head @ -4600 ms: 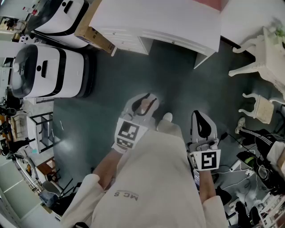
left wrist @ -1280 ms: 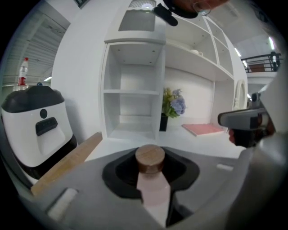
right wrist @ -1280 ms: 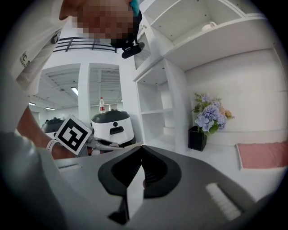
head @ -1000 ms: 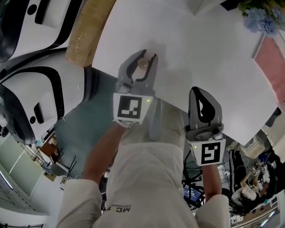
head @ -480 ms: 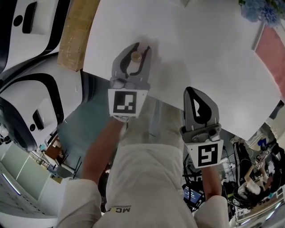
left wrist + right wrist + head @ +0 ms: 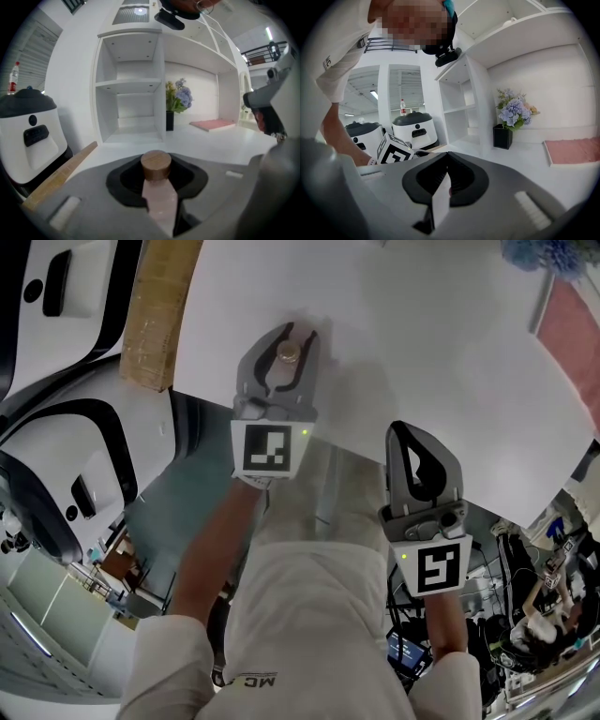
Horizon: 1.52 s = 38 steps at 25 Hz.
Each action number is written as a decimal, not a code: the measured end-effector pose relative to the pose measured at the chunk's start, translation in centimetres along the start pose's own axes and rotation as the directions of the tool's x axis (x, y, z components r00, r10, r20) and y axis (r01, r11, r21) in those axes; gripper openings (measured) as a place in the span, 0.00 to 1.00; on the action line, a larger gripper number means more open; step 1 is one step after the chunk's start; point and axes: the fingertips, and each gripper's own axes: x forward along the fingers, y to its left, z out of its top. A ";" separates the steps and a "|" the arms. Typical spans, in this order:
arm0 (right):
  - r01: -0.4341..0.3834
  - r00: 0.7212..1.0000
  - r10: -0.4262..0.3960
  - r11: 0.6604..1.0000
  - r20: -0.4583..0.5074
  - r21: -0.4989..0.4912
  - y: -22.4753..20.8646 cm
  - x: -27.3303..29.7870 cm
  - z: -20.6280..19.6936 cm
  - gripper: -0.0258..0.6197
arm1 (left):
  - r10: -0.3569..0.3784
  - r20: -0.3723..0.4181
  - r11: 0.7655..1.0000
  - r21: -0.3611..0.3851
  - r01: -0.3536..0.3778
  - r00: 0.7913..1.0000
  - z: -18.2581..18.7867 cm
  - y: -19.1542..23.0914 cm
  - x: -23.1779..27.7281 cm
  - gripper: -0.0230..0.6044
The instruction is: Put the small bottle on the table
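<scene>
- Left gripper (image 6: 292,337) is clamped on the bottle (image 6: 288,352), cap up.
- Bottle is over the table (image 6: 422,352), near its edge; can't tell if the base touches.
- To do it well: lower until the base sits flat, keep it upright, open slowly, back straight out.
- Setting it further in from the edge looks safer.
- Right gripper (image 6: 403,430) is closed, empty, off to the side.

Purple flowers (image 6: 180,96) in a black vase (image 6: 169,121), near a pink mat (image 6: 213,124).

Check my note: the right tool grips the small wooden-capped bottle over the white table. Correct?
Not quite: the left tool grips the small wooden-capped bottle over the white table. The left gripper view shows it clamped between the jaws.
</scene>
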 end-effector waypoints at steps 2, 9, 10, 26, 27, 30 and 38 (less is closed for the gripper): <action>0.008 1.000 -0.008 1.000 0.006 0.005 0.0 -0.3 0.2 0.04 | -0.008 -0.003 1.000 0.002 0.008 1.000 0.0 -0.2 0.0 0.22; 0.020 1.000 -0.020 1.000 0.015 -0.002 0.6 -1.6 0.8 0.04 | -0.028 0.015 0.999 0.015 0.028 0.999 0.9 -0.5 -0.9 0.37; 0.022 1.000 -0.022 1.000 0.016 -0.003 0.7 -1.8 0.9 0.04 | -0.030 0.022 0.999 0.016 0.030 0.999 1.2 -0.5 -1.2 0.38; 0.008 0.999 -0.004 0.997 0.048 -0.079 4.3 -5.3 7.0 0.04 | -0.014 0.132 1.000 -0.017 0.017 0.991 9.9 -0.9 -11.8 0.04; 0.008 0.999 -0.004 0.997 0.050 -0.083 4.6 -5.7 7.6 0.04 | -0.014 0.136 1.000 -0.023 0.017 0.991 10.6 -0.9 -12.6 0.04; 0.024 0.999 -0.021 0.996 0.030 -0.087 5.2 -6.6 9.0 0.04 | -0.019 0.142 0.999 -0.028 0.023 0.990 12.4 -1.0 -15.0 0.04; 0.049 0.992 -0.035 0.993 0.122 -0.106 7.4 -8.3 15.8 0.04 | -0.069 0.128 0.996 -0.051 0.076 0.989 16.7 -3.1 -20.8 0.04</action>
